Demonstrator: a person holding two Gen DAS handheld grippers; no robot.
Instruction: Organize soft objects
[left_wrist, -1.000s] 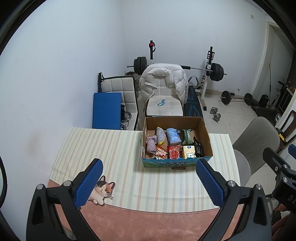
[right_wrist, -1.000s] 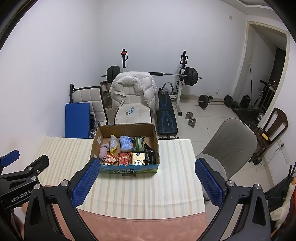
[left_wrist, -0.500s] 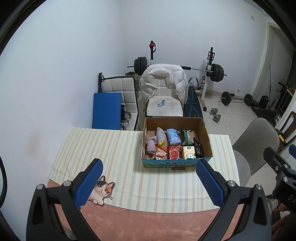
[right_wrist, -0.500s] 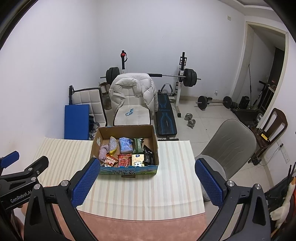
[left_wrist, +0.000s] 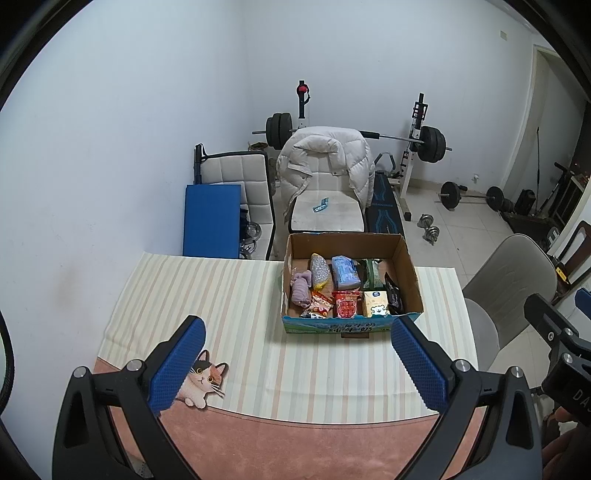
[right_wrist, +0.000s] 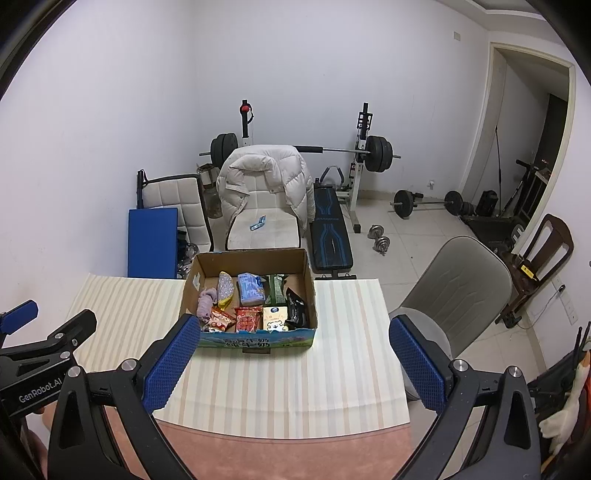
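Packets, pouches and a lilac cloth bundle (left_wrist: 301, 291) are seen packed inside the open brown cardboard box (left_wrist: 347, 243) at twelve o'clock; left gripper (left_wrist: 295, 365) and right gripper (right_wrist: 291, 363) are held spread wide and empty, so sorting may be starting or finished.

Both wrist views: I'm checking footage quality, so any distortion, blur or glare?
Left wrist view: strong fisheye bending, black corners, cardboard box sharp, no glare. Right wrist view: same curvature, doorway bowed, even soft light, faint shadows.
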